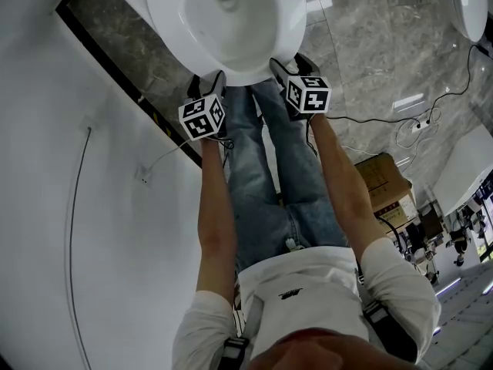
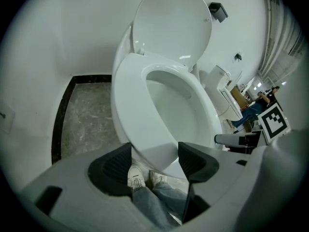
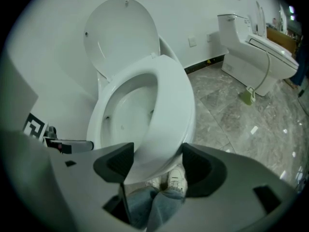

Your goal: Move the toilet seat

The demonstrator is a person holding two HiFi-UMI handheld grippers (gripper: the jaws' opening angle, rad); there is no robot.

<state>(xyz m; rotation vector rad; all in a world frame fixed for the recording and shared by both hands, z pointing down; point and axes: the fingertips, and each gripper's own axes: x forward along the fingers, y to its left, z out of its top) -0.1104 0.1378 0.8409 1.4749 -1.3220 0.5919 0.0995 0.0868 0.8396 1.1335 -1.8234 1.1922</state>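
Two claws flank the front of the toilet seat (image 1: 240, 69) in our head view, the left claw (image 1: 206, 85) and the right claw (image 1: 286, 66). The seat lies over the bowl (image 1: 231, 21), its long axis pointing toward us. In the left gripper view we see the jaws spread wide, the seat's front rim between them and the lid (image 2: 171, 25) upright behind. The right gripper view shows the same spread.

The head view's top edge cuts off the toilet (image 1: 173, 21) beyond its bowl; a second toilet (image 1: 471, 6) at far right is cropped too, mostly unseen.
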